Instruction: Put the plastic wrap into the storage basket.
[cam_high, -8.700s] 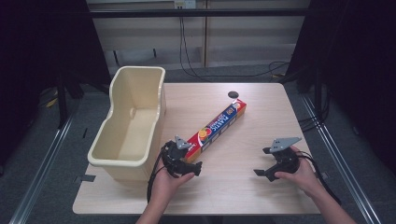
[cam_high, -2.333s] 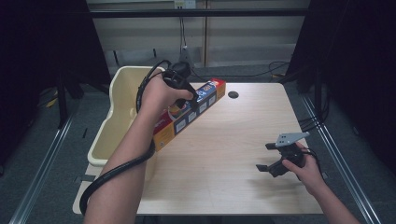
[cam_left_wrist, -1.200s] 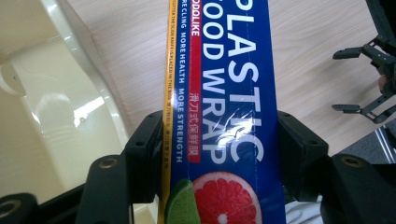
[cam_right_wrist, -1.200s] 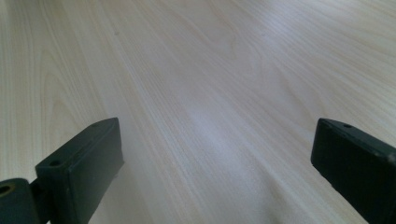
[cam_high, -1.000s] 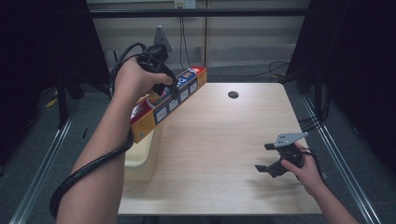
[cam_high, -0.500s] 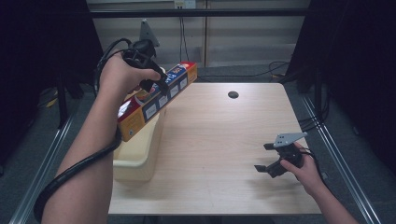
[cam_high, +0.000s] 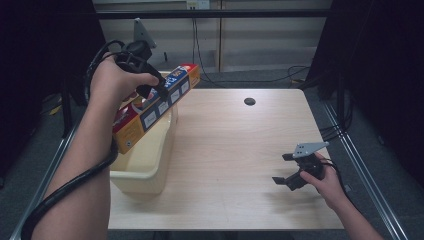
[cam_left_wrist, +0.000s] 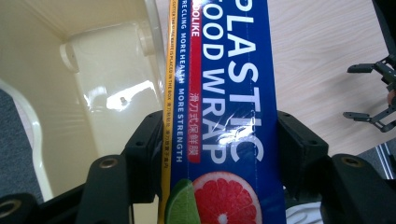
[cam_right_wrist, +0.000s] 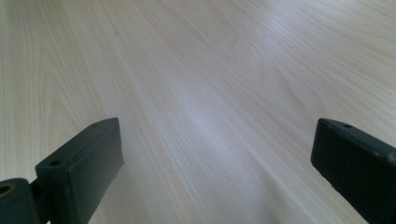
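Observation:
A long plastic wrap box (cam_high: 150, 107), blue and red with a grapefruit picture, hangs tilted above the cream plastic bin (cam_high: 150, 165) at the table's left. My left gripper (cam_high: 150, 87) is shut on the box near its middle, both jaws pressing on its sides. In the left gripper view the plastic wrap box (cam_left_wrist: 224, 116) runs up between the jaws, with the cream bin's (cam_left_wrist: 93, 93) inside below it. My right gripper (cam_high: 286, 169) stands open low over the table at the front right, nothing between its jaws. The right gripper view has bare wood between the two jaws.
The wooden table (cam_high: 240, 145) has a small dark round hole (cam_high: 249, 101) near its far edge. Cables trail on the floor behind the table. A black cable loops from the left gripper down along the forearm.
The left hand has carried the box leftward and a little up, from over the table's left part to above the bin. The right gripper has stayed put.

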